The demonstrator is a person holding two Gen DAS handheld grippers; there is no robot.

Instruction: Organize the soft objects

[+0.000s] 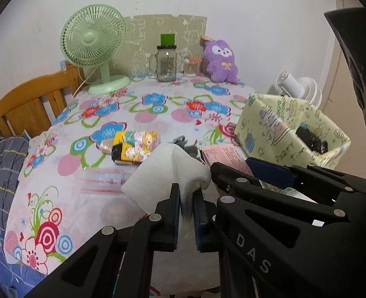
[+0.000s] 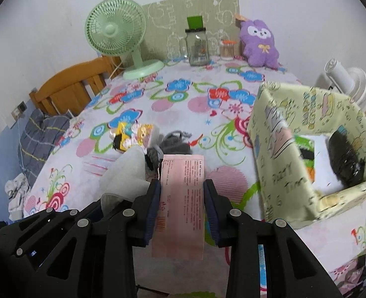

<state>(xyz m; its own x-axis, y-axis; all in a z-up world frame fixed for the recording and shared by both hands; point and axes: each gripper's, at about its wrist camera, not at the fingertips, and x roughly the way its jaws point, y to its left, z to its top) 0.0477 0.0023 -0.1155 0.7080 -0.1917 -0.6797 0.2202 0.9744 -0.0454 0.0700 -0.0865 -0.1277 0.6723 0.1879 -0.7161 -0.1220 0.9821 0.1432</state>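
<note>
My left gripper (image 1: 186,203) is shut on a white folded cloth (image 1: 165,173), held above the flowered table; the cloth also shows in the right wrist view (image 2: 125,173). My right gripper (image 2: 183,198) is shut on a pink packet (image 2: 181,203), also seen in the left wrist view (image 1: 222,154). A yellow cartoon-print packet (image 1: 135,145) lies mid-table, with a grey knitted item (image 2: 175,144) beside it. The pale yellow fabric box (image 2: 294,173) stands at the right and holds a black item (image 2: 344,159) and a green-orange packet (image 2: 305,154).
A green desk fan (image 1: 93,42), a glass jar (image 1: 166,64), a cotton-swab pot (image 1: 191,67) and a purple plush (image 1: 221,60) stand along the far edge. A wooden bed frame (image 1: 31,101) and bedding lie left. A white fan (image 2: 346,79) stands behind the box.
</note>
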